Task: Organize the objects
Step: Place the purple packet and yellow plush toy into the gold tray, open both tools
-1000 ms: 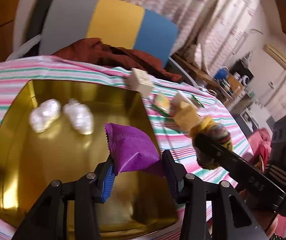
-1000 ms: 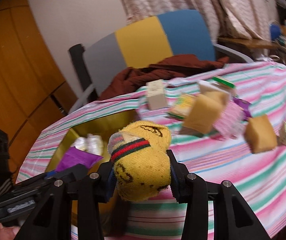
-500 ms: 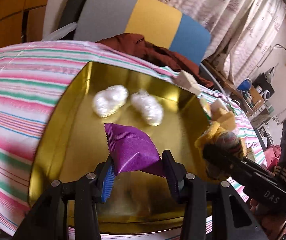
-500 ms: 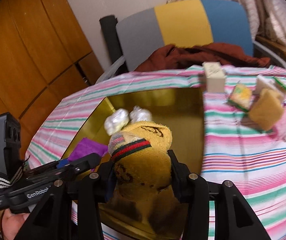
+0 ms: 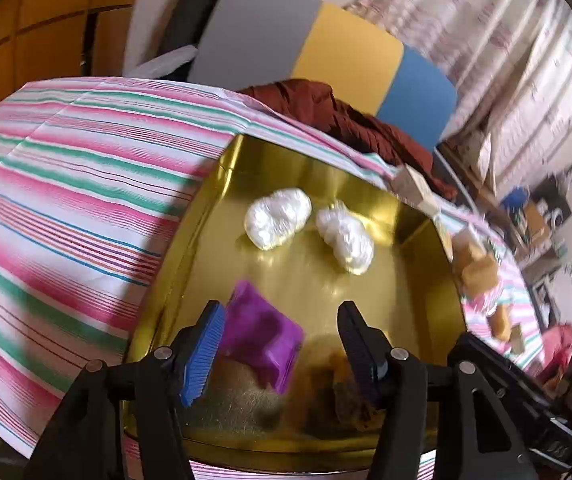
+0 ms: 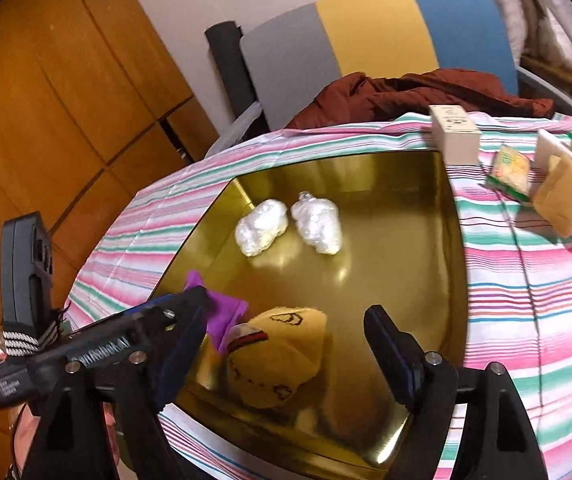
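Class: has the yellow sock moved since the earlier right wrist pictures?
Yes. The yellow sock has dropped from the opening right tool onto the gold tray, near its front edge.

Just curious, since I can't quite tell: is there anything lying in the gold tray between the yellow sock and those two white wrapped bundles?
No. In the right wrist view, only bare gold tray floor separates the yellow sock from the two white bundles.

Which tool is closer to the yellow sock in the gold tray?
Right. The yellow sock lies between the opening right tool; the left tool, also opening, straddles the purple packet beside it.
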A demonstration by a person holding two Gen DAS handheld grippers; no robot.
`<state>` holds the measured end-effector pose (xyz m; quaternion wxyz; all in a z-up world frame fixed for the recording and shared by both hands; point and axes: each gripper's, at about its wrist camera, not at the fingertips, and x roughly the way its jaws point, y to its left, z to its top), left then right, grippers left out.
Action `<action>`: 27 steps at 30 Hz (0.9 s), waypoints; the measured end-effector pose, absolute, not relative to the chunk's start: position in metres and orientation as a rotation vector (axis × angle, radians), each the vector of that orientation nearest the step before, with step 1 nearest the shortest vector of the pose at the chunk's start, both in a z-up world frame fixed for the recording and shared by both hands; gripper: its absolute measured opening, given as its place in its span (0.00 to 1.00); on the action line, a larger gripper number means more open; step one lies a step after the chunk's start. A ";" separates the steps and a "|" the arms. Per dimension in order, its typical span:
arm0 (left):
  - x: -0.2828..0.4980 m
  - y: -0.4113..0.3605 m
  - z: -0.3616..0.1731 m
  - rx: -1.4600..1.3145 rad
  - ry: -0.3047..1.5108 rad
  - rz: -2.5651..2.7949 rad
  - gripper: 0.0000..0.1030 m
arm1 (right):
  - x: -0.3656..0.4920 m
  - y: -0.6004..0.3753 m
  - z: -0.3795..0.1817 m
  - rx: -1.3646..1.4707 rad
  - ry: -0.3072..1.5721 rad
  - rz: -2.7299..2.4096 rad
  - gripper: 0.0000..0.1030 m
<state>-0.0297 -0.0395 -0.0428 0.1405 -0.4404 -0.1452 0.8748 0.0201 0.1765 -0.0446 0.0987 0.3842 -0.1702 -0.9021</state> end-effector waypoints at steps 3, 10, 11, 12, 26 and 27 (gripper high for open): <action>-0.026 -0.044 -0.037 -1.253 -0.471 2.539 0.58 | 0.023 0.184 -0.043 1.132 -0.514 -2.692 0.79; -0.018 -0.031 -0.026 -1.217 -0.469 2.515 0.58 | 0.027 0.192 -0.043 1.120 -0.530 -2.708 0.79; -0.016 -0.028 -0.025 -1.209 -0.462 2.509 0.58 | 0.028 0.192 -0.042 1.116 -0.531 -2.710 0.79; -0.015 -0.025 -0.024 -1.201 -0.454 2.506 0.58 | 0.029 0.192 -0.042 1.114 -0.531 -2.711 0.79; 0.004 0.038 -0.017 -1.151 -0.310 2.355 0.58 | 0.042 0.237 -0.037 1.061 -0.607 -2.807 0.79; 0.005 0.042 -0.016 -1.151 -0.296 2.347 0.58 | 0.044 0.242 -0.037 1.061 -0.621 -2.814 0.79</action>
